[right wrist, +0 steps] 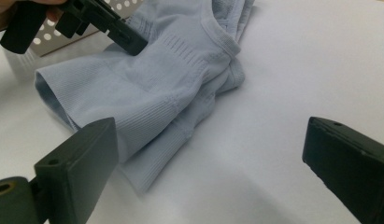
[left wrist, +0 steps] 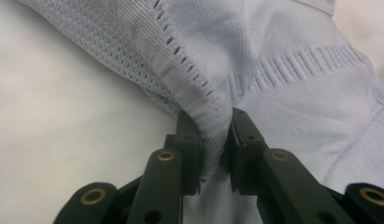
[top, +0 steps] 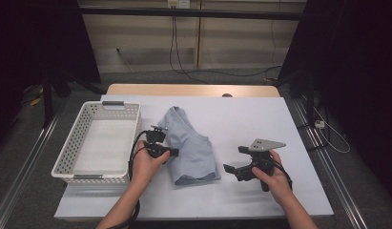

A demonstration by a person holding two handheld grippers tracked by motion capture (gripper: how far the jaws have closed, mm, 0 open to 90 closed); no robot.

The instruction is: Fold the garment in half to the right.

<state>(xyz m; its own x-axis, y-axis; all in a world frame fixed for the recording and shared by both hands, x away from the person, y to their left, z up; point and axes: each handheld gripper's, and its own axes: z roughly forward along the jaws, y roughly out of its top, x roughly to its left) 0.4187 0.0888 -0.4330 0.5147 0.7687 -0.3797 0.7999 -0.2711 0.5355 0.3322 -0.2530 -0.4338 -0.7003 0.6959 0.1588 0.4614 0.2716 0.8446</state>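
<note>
A folded light-blue knit garment [top: 191,145] lies on the white tabletop, just right of the basket. My left gripper [top: 173,152] is shut on its left edge; up close, a ribbed fold of the garment [left wrist: 273,74] is pinched between the two black jaws of the left gripper [left wrist: 213,140]. My right gripper [top: 234,161] stands open on the table to the right of the garment, apart from it. Between the wide-spread jaws of the right gripper [right wrist: 210,163] I see the garment [right wrist: 147,88] and, at the far top left, the left gripper [right wrist: 129,44] on the cloth.
A white perforated basket [top: 79,143] stands at the left of the table, with nothing inside. The white sheet [top: 260,119] covers the tabletop, with bare room at the right and front. Dark floor and cables lie beyond the far edge.
</note>
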